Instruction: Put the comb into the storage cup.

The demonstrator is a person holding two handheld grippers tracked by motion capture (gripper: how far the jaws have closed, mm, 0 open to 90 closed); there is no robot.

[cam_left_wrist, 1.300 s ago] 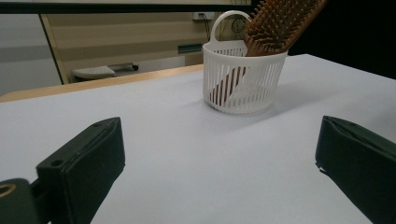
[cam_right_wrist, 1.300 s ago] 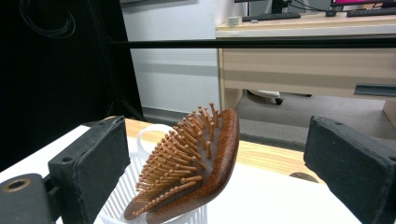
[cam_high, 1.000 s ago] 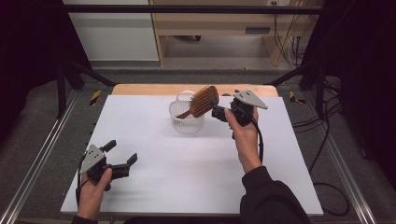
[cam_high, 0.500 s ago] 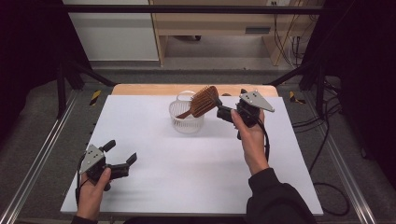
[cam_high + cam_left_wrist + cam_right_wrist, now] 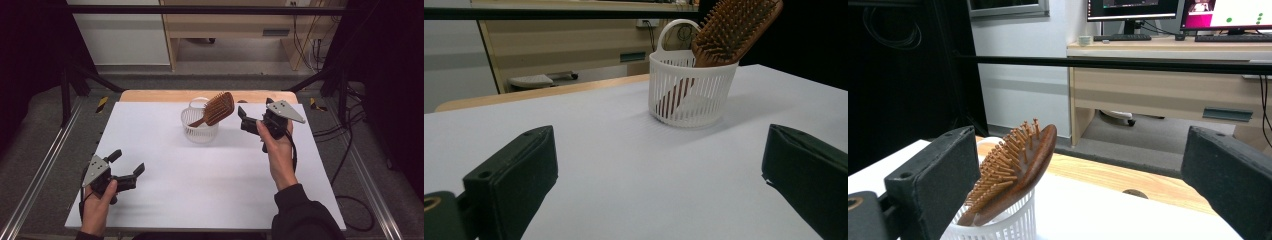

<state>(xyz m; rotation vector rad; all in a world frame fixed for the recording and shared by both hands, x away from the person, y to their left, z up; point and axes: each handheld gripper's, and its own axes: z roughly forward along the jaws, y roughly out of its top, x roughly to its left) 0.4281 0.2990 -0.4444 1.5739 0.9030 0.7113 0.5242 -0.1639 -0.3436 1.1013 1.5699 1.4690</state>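
A wooden hairbrush point(image 5: 219, 108) stands handle-down in a small white slatted basket point(image 5: 199, 127) at the back middle of the white table point(image 5: 210, 190), its bristled head leaning out to the right. My right gripper point(image 5: 242, 120) hovers open just right of the brush head, jaws pointing at it, with nothing between them. In the right gripper view the brush point(image 5: 1015, 167) and basket point(image 5: 998, 225) sit close ahead on the left. My left gripper point(image 5: 127, 163) rests open at the front left, far from the basket point(image 5: 691, 92) and brush point(image 5: 734, 30).
A wooden strip point(image 5: 150, 95) runs along the table's back edge. Metal rails point(image 5: 45, 170) flank both sides. Behind the table stand a black crossbar point(image 5: 1108, 62) and a desk with monitors point(image 5: 1133, 10). Cables point(image 5: 350, 165) lie on the floor to the right.
My right gripper has drawn back slightly to the right, away from the brush head. The brush, basket and left gripper have stayed put.
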